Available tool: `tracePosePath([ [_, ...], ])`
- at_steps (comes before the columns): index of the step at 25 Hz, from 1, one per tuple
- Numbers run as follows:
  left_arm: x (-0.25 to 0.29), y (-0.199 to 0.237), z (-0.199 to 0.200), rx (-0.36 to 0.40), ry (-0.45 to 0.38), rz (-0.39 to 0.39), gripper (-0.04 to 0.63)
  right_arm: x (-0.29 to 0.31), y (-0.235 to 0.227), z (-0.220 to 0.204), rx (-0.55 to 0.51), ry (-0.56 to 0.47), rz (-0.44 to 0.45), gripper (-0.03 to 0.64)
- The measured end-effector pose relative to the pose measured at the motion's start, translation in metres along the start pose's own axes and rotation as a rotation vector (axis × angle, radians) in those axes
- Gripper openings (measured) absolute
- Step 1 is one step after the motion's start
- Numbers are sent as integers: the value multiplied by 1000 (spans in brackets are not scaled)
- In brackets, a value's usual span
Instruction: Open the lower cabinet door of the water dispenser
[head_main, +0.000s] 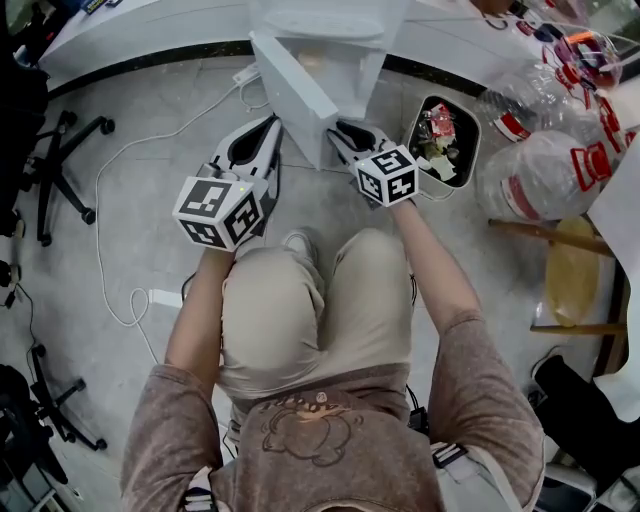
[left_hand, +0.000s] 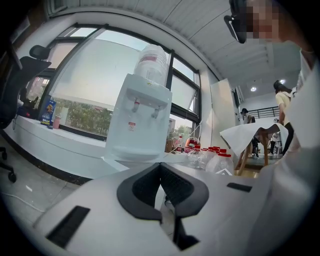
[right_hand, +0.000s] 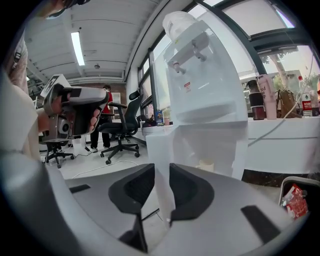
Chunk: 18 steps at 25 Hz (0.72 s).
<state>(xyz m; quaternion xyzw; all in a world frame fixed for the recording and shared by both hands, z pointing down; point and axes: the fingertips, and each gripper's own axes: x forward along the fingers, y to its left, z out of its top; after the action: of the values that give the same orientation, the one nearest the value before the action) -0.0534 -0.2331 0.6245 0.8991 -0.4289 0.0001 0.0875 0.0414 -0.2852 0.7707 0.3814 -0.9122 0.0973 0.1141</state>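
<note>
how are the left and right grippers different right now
The right gripper is clamped on the edge of the open cabinet door; the left gripper holds nothing. The right gripper's jaws stand a door's thickness apart; the left gripper's are together. Both point toward the water dispenser.

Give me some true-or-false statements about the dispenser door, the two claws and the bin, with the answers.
1. The door stands open. True.
2. The right claw grips the door's edge. True.
3. The left claw holds the door too. False: it is shut on nothing.
4. The bin is empty. False: rubbish lies in it.
5. A bottle sits on the dispenser. True.
</note>
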Motion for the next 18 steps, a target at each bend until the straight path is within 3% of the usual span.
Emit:
tracePosePath([
  [18, -24, 24, 5, -23, -13, 71, 12, 31, 72, 3, -68, 6, 198, 18],
])
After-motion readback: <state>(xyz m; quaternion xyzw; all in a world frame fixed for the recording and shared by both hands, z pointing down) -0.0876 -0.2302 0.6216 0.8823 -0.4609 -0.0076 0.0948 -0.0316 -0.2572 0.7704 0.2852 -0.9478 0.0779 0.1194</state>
